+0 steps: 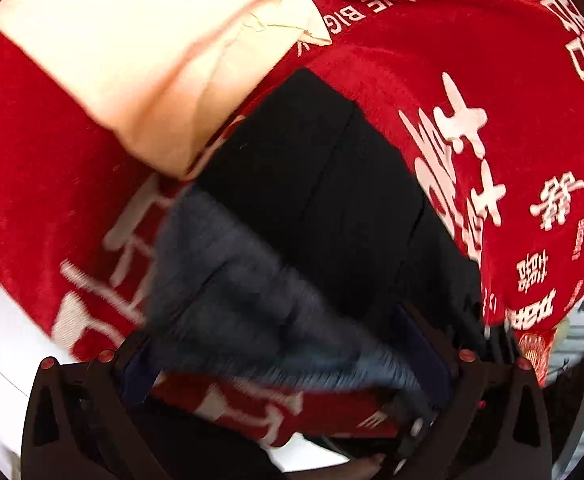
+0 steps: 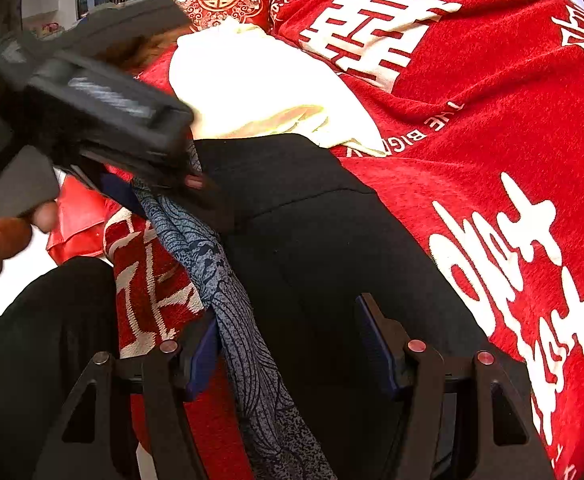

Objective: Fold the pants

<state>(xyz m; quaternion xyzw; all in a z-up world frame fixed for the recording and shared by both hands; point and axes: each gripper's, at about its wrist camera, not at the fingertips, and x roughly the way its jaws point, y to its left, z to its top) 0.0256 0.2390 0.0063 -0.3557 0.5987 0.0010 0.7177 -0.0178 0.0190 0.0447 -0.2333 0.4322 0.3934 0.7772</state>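
Red bedspread (image 2: 471, 128) under black pants (image 2: 323, 240); right gripper (image 2: 292, 344) spread; left gripper (image 2: 164, 184) pinching patterned cloth (image 2: 220, 264).

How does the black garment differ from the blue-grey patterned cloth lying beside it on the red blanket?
The black garment is plain and dark, while the blue-grey patterned cloth carries fine wavy lines. The black garment lies spread wide over the red blanket; the patterned cloth is gathered into a narrow strip. The left claw is closed on the patterned cloth's upper end, whereas the black garment lies between the fingers of the open right claw. Both are soft fabric on the same blanket.
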